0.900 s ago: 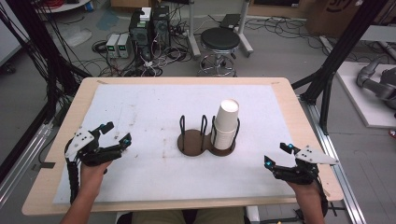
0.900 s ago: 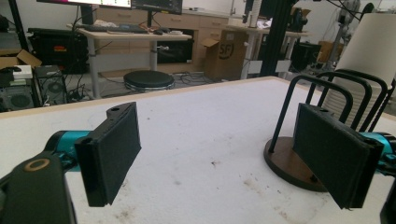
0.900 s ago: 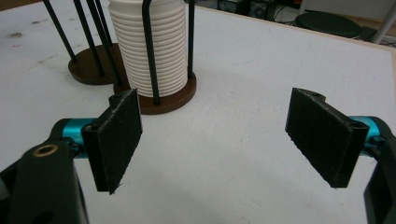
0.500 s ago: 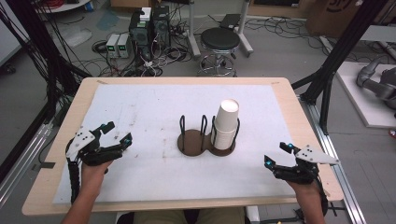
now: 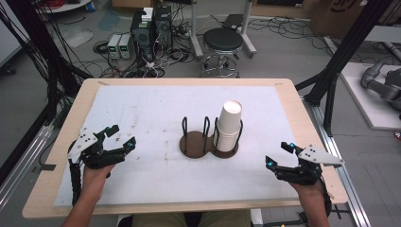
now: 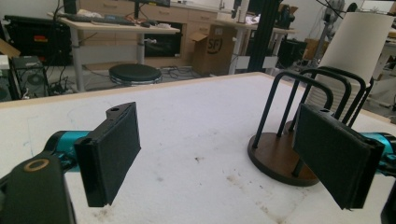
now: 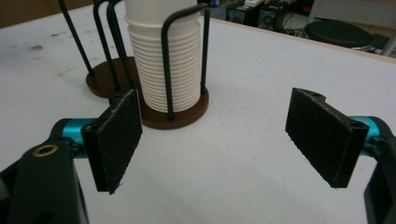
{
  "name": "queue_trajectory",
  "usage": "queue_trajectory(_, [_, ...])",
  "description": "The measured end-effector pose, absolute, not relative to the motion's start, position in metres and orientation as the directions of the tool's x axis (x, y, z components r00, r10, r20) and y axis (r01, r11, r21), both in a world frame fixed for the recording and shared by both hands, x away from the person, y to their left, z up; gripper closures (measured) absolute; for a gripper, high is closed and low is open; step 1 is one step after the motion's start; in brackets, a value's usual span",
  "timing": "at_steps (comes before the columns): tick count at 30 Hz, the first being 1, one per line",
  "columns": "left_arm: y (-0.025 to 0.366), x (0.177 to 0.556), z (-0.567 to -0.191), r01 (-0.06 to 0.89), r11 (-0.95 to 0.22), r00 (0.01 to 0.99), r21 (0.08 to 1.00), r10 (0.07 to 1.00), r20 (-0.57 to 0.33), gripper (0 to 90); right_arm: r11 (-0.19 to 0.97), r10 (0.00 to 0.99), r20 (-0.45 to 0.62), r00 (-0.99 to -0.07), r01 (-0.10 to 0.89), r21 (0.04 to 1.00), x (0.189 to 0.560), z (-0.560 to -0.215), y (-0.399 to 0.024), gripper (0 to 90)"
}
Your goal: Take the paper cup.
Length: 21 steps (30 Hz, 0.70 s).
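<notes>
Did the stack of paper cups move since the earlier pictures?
No. The stack of paper cups stands in the right ring of the holder, at the same spot on the white mat as before.

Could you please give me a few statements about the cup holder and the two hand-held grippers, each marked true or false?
1. The stack of paper cups stands in the right-hand ring of the cup holder. True.
2. The left hand-held gripper is clamped on a cup. False: its jaws stand open with nothing between them.
3. The holder's left-hand ring has no cups in it. True.
4. The right hand-held gripper touches the stack. False: it is open and apart from it, near the table's right edge.
5. The cups lie tipped over on the white mat. False: they stand upright.
</notes>
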<state>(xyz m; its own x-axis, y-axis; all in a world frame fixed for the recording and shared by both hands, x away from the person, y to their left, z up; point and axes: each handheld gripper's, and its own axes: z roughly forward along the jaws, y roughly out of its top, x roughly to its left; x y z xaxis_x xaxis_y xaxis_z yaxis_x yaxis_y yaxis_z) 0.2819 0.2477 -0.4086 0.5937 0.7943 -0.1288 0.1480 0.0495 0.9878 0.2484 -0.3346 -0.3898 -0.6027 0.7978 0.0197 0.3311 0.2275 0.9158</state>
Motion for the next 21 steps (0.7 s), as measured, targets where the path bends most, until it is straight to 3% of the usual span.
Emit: queue_trajectory(21, [0.238,0.284,-0.411,0.154,0.05,0.625,0.987,0.769,-0.136,15.0,0.3,0.659,-0.019,-0.752,0.239,0.923,0.287,-0.312,-0.288,19.0])
